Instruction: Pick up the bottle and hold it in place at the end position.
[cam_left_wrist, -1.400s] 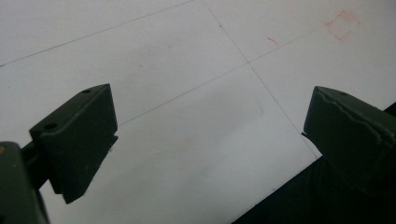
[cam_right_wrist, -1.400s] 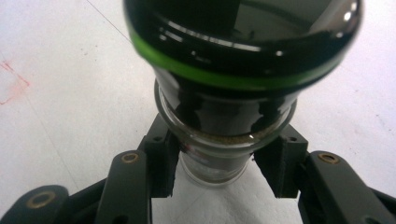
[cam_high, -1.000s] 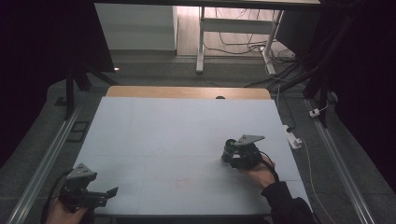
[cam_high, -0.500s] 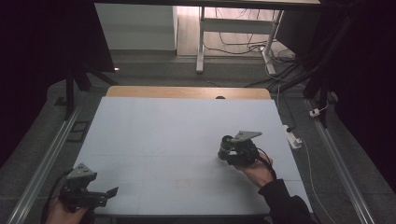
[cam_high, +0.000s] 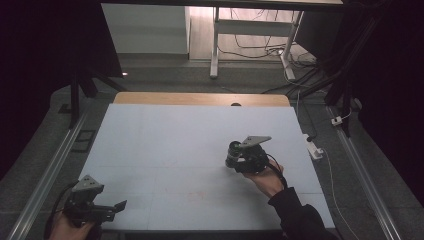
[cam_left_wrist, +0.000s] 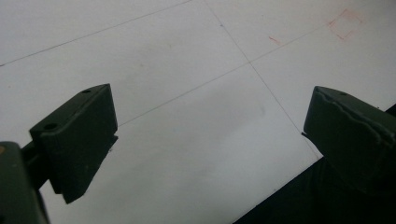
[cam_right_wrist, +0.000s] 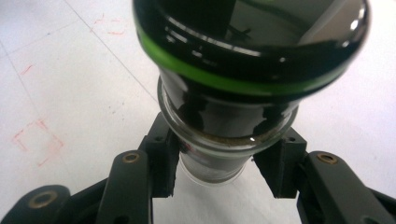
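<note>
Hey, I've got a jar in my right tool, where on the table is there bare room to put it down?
Nearly the whole table is bare. The widest free patch lies left of the jar in the right tool, reaching back to the wooden strip and forward toward the left tool. The one tight spot is the near left corner, by that tool.

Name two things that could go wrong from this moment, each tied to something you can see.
1. The right hand-held gripper clamps only the narrow clear end of the dark glass jar; its wider, green-ringed end juts beyond the jaws, so it might slip or pivot.
2. The left hand-held gripper hangs open at the near edge of the table, too far to steady the jar.
</note>
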